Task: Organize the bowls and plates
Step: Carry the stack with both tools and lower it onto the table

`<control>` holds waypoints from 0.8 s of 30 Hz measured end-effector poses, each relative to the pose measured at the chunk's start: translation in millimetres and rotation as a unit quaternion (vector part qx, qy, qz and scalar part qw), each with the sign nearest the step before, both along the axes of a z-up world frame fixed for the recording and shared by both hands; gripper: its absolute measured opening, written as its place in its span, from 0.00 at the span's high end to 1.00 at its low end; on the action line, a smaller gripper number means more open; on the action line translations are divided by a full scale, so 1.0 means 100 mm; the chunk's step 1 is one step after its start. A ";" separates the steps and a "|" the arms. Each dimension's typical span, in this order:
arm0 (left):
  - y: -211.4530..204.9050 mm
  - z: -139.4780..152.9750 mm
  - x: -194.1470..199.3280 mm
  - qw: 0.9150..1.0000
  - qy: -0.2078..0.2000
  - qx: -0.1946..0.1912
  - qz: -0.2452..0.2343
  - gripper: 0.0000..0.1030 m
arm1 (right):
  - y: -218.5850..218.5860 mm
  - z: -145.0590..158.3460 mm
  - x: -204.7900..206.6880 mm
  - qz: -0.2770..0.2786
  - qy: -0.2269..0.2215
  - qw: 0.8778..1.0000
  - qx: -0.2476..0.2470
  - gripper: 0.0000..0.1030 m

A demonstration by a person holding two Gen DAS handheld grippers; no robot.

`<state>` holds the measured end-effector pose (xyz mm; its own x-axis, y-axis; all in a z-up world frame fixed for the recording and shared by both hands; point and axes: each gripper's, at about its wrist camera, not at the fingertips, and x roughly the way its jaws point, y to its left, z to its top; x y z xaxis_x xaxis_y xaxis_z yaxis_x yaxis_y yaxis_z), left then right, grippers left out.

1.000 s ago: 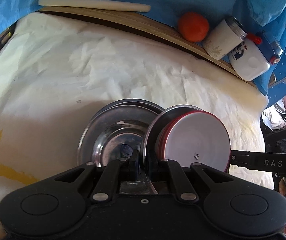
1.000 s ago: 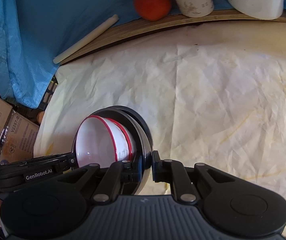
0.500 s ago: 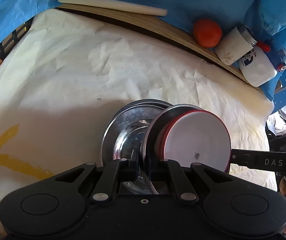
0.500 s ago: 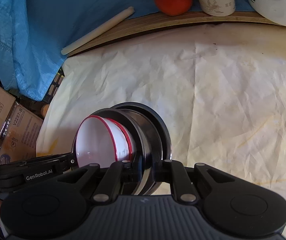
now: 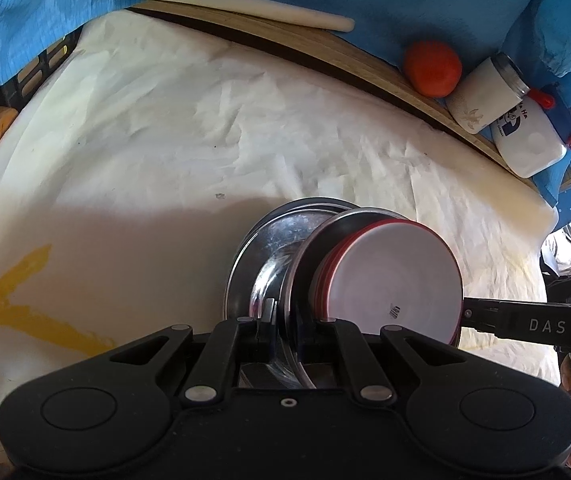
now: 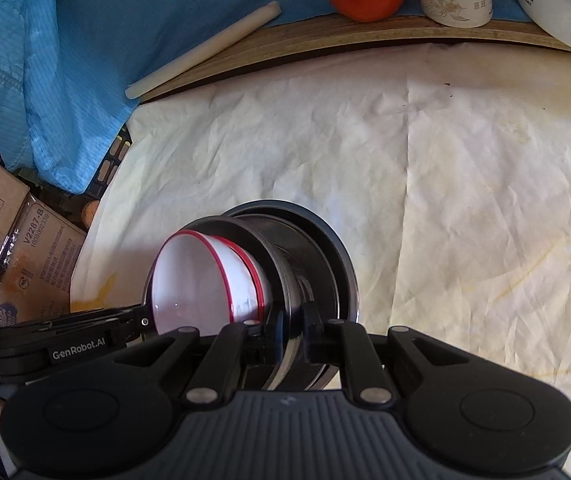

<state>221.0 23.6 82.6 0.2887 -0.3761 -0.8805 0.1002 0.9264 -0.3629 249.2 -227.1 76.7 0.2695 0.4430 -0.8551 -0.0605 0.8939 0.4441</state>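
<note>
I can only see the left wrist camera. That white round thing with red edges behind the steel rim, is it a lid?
Observer: No. The right wrist view shows its hollow side: a white bowl with a red rim, nested in another.
Operator: What grips the far side?
Observer: The right gripper, shut on the steel plate that carries the bowls.
Operator: Anything off to the left?
Observer: Yes: cardboard boxes.
</note>
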 end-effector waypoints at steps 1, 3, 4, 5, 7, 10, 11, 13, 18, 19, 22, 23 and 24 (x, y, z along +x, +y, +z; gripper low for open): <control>0.00 0.00 0.00 1.000 0.000 0.001 0.000 0.94 | 0.00 0.00 0.00 0.000 0.000 1.000 -0.001 0.88; 0.00 -0.01 0.01 1.000 0.000 0.001 0.000 0.94 | 0.00 0.00 0.01 0.001 0.000 1.000 -0.001 0.88; 0.00 -0.01 0.02 1.000 0.000 0.001 0.000 0.94 | 0.00 0.00 0.01 0.002 0.001 1.000 0.000 0.88; 0.01 -0.01 0.02 1.000 0.000 0.002 0.001 0.94 | 0.01 0.00 0.02 0.002 0.001 1.000 0.000 0.88; 0.01 -0.02 0.03 1.000 0.001 0.002 0.001 0.94 | 0.01 -0.01 0.03 0.004 0.001 1.000 0.000 0.88; 0.02 -0.04 0.03 1.000 0.002 0.003 0.003 0.94 | 0.02 -0.02 0.04 0.006 0.003 1.000 0.000 0.88; 0.02 -0.04 0.04 1.000 0.003 0.004 0.004 0.94 | 0.03 -0.03 0.05 0.007 0.003 1.000 -0.001 0.88; 0.03 -0.06 0.04 1.000 0.005 0.004 0.005 0.94 | 0.03 -0.04 0.06 0.008 0.005 1.000 -0.001 0.88; 0.05 -0.10 0.05 1.000 0.010 0.005 0.006 0.94 | 0.06 -0.07 0.08 0.011 0.009 1.000 -0.004 0.88; 0.05 -0.10 0.06 1.000 0.011 0.005 0.006 0.94 | 0.06 -0.07 0.08 0.012 0.011 1.000 -0.004 0.88; 0.06 -0.12 0.06 1.000 0.013 0.005 0.008 0.94 | 0.08 -0.09 0.09 0.015 0.013 1.000 -0.007 0.88; 0.07 -0.12 0.06 1.000 0.012 0.004 0.008 0.94 | 0.09 -0.09 0.09 0.015 0.014 1.000 -0.007 0.88; 0.07 -0.12 0.06 1.000 0.011 0.004 0.009 0.94 | 0.09 -0.09 0.10 0.015 0.014 1.000 -0.007 0.88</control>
